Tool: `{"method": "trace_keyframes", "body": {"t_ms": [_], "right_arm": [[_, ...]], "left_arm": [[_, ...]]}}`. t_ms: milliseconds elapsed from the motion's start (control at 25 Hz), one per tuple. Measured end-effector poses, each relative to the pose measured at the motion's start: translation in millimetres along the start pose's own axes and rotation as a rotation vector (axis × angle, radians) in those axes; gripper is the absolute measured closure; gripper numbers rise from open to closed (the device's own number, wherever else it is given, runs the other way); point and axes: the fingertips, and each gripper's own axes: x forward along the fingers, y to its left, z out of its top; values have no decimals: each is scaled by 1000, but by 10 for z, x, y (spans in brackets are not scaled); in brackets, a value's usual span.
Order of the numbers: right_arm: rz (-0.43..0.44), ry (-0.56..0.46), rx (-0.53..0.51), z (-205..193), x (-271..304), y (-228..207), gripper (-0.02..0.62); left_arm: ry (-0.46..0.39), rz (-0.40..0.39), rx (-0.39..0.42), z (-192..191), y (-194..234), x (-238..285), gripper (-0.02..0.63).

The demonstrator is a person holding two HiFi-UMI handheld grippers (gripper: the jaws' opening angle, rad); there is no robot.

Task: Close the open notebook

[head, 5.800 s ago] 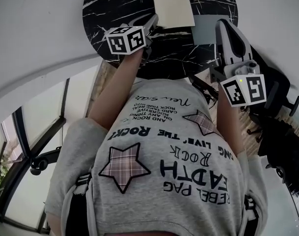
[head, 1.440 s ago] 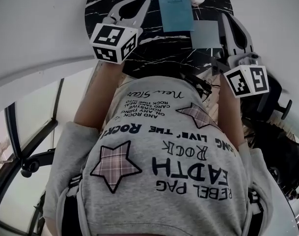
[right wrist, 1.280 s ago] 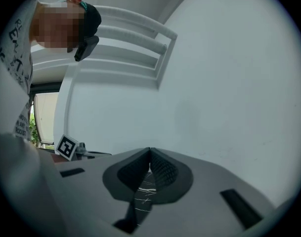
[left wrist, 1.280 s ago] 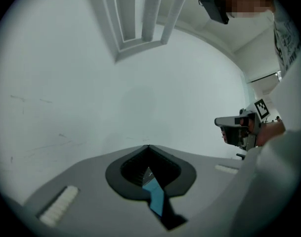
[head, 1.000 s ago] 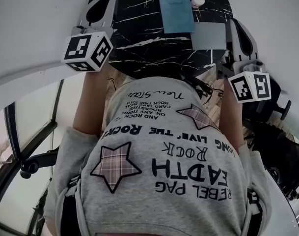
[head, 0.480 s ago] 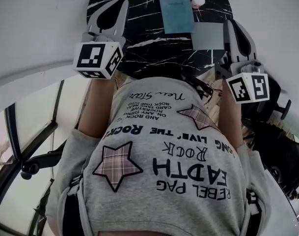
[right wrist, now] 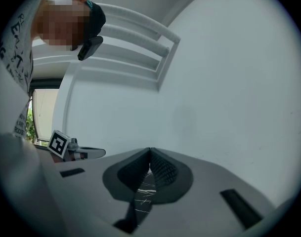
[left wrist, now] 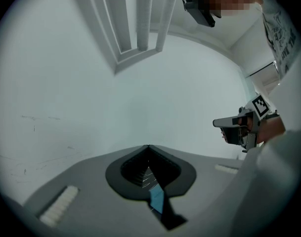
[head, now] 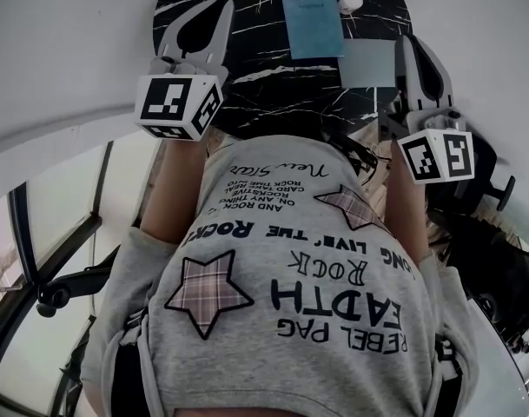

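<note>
The notebook (head: 312,24) lies closed on the far side of the round black marble table (head: 273,89), its blue cover facing up. My left gripper (head: 225,5) hovers over the table's left part, well left of the notebook, jaws shut and empty. In the left gripper view the blue notebook (left wrist: 156,200) shows through the gap below the shut left gripper (left wrist: 149,146). My right gripper (head: 406,43) stands at the table's right edge, shut with nothing held. In the right gripper view its tips (right wrist: 150,150) meet over the marble.
A grey pad (head: 368,62) lies just right of and nearer than the notebook. A small white ball (head: 350,1) sits at the notebook's far right corner. A person's grey printed shirt fills the lower head view. A black chair (head: 490,233) is at right.
The notebook, open with cream pages at first, now lies closed with its blue cover up. My left gripper drew away to the left, then drifted slightly right. The right gripper barely moved.
</note>
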Motion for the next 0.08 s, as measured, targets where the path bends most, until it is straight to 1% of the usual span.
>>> {"method": "trace_keyframes", "body": {"t_ms": [80], "right_arm": [[-3, 2, 3, -8, 6, -8, 583]], "left_arm": [[0, -1, 0, 2, -7, 11, 597]]}}
